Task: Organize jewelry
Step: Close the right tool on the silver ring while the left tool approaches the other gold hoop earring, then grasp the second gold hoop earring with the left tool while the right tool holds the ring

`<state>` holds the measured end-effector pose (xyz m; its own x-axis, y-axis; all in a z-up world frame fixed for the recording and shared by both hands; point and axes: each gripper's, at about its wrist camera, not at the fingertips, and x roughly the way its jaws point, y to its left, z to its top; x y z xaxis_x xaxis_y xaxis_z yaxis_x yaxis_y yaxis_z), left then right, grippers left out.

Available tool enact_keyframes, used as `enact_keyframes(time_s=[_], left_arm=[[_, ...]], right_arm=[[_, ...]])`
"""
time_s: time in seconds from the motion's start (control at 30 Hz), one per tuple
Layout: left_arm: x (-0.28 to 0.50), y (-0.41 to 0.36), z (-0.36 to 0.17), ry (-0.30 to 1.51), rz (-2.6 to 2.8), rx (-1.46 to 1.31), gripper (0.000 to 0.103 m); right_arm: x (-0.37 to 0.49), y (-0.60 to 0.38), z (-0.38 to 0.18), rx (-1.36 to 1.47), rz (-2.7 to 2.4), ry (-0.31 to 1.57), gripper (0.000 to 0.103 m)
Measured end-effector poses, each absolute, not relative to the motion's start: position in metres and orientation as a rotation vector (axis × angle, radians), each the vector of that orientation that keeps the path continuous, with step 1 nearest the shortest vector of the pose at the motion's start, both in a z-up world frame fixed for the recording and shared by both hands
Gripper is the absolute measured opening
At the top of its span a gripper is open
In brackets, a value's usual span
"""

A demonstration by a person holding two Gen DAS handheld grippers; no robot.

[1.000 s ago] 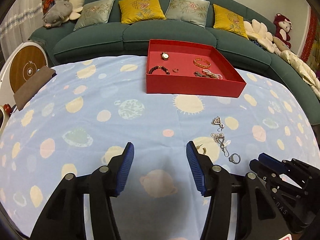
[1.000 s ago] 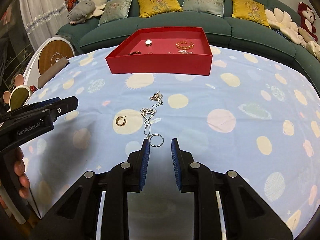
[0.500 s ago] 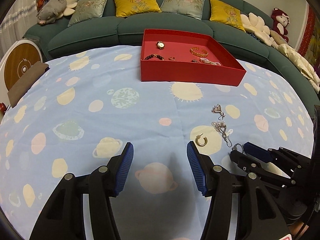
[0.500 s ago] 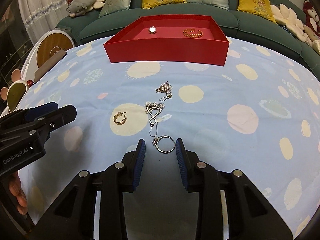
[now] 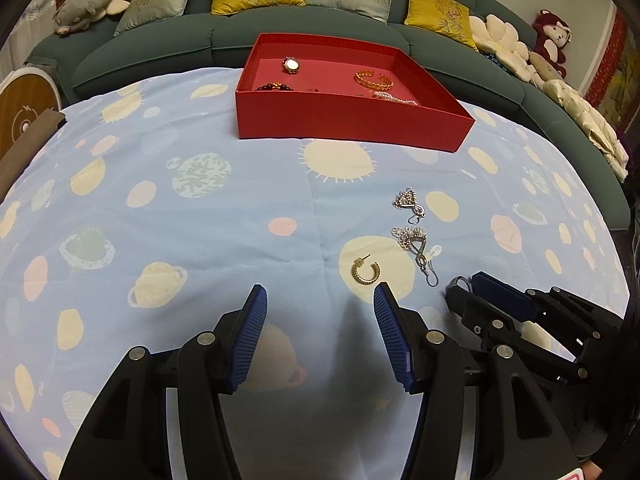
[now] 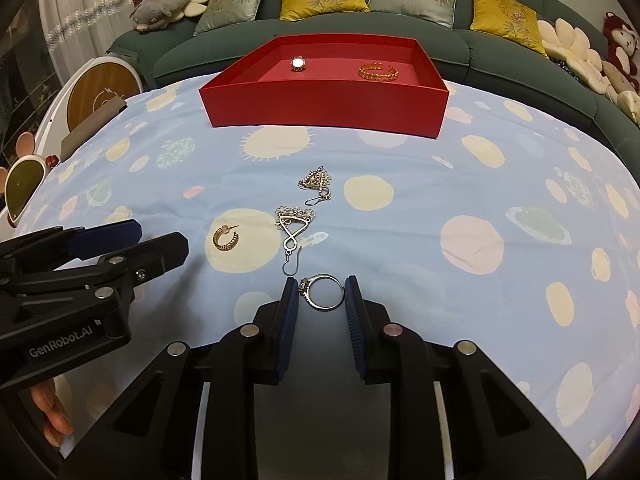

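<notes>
A silver ring (image 6: 323, 291) lies on the blue patterned cloth between the fingertips of my right gripper (image 6: 322, 294), which is open around it with the pads close on both sides. A gold hoop earring (image 6: 225, 237) (image 5: 365, 271) and two silver drop earrings (image 6: 294, 225) (image 6: 317, 181) lie just beyond. My left gripper (image 5: 320, 312) is open and empty, just short of the hoop earring. The red tray (image 6: 320, 100) (image 5: 348, 116) stands further back, holding a watch (image 6: 297, 63), a gold bangle (image 6: 378, 71) and other pieces.
A green sofa (image 5: 224, 28) with cushions and plush toys curves behind the table. A round wooden-faced device (image 6: 102, 90) and a brown pouch (image 6: 90, 130) sit at the left edge. The right gripper also shows in the left wrist view (image 5: 476, 292).
My right gripper has moved forward and opened wider, so the ring now lies between its fingertips. My left gripper has moved closer to the hoop earring.
</notes>
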<state>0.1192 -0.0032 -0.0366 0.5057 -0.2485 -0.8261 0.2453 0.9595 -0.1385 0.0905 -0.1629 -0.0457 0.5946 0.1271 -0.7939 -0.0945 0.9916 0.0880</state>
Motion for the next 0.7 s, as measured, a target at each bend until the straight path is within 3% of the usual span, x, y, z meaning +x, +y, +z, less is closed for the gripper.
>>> enact_keyframes(time_s=[0.4,0.7], left_arm=[[0.13,-0.032,-0.05,0.985,-0.329,0.035,0.053],[0.131,-0.038,-0.053,0.941,-0.312,0.09,0.027]], right_arm=[[0.087,-0.179,-0.039,0.074,0.114,0.913,0.023],[0.087,-0.186,-0.036,0.09,0.106,0.909,0.023]])
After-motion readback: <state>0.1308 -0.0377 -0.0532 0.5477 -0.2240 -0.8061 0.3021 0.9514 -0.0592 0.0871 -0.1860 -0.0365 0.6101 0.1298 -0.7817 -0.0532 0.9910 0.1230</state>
